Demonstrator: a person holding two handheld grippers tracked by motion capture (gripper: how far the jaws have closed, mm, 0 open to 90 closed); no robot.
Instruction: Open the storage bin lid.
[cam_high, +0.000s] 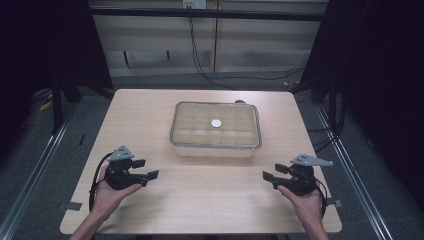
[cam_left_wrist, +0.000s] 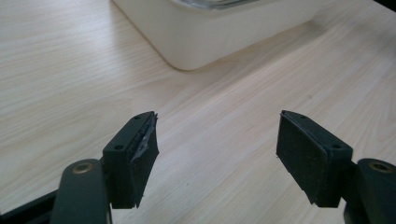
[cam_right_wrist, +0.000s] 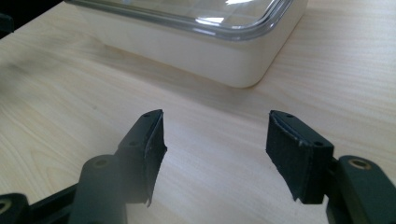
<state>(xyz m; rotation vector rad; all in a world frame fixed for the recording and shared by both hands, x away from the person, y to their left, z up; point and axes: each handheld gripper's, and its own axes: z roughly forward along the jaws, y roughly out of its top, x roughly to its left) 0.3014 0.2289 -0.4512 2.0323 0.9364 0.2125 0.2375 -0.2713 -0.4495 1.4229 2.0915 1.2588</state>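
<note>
Right now both claws are empty and spread wide. The left claw (cam_high: 148, 169) rests low over the near left part of the table (cam_high: 210, 200), its jaws parted with only bare wood between them, and in the left gripper view its pads (cam_left_wrist: 308, 156) look worn, the rubber on one of them (cam_left_wrist: 145, 142) frayed along the edge. The right claw (cam_high: 272, 173) mirrors it on the near right side, jaws just as far apart and holding nothing. Each is held in a hand, the left hand (cam_high: 110, 192) and the right hand (cam_high: 306, 200), coming in from the near edge.

Further out, between and beyond them, sits the box (cam_high: 216, 130): a cream tub with rounded corners under a clear lid (cam_high: 235, 112), standing flat near the middle of the table, well apart from both claws. A small white disc (cam_high: 216, 123) lies at the centre of the lid; through the lid I make out a grid of compartments, but I can't tell what is in them.

From here I'd worry about the lid most. It looks smooth and glossy, and that frayed pad could slip off its rim. If only one claw grabs a corner, the whole box may slide or tip instead of opening. Coming in too steeply could also shove the tub towards the far edge.
</note>
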